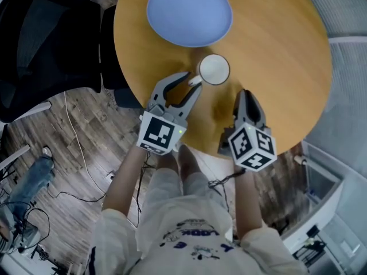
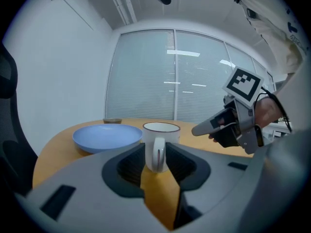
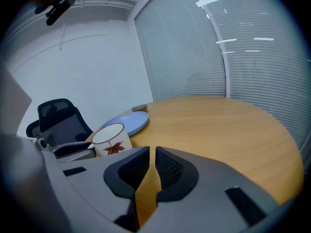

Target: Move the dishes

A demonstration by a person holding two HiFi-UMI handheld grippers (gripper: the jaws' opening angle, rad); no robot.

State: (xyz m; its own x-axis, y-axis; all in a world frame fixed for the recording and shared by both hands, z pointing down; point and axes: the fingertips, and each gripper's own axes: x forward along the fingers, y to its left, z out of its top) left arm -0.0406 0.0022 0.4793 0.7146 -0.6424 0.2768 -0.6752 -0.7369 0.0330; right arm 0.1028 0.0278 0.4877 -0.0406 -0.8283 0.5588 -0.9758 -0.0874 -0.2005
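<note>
A white mug [image 1: 214,69] with a leaf print stands on the round wooden table [image 1: 275,50], just in front of a pale blue plate [image 1: 189,13]. My left gripper [image 1: 194,80] is open, its jaws on either side of the mug's handle [image 2: 158,154]; the pads stand apart from it. My right gripper [image 1: 243,94] hovers to the right of the mug, jaws almost together with nothing between them. The right gripper view shows the mug [image 3: 112,140], the plate [image 3: 127,122] and the left gripper's fingers [image 3: 73,150] at the left.
A small dark bowl [image 2: 112,121] sits at the table's far edge behind the plate. A black office chair [image 1: 46,33] stands left of the table, with cables [image 1: 74,153] on the wood floor. Bare tabletop lies to the right of the mug.
</note>
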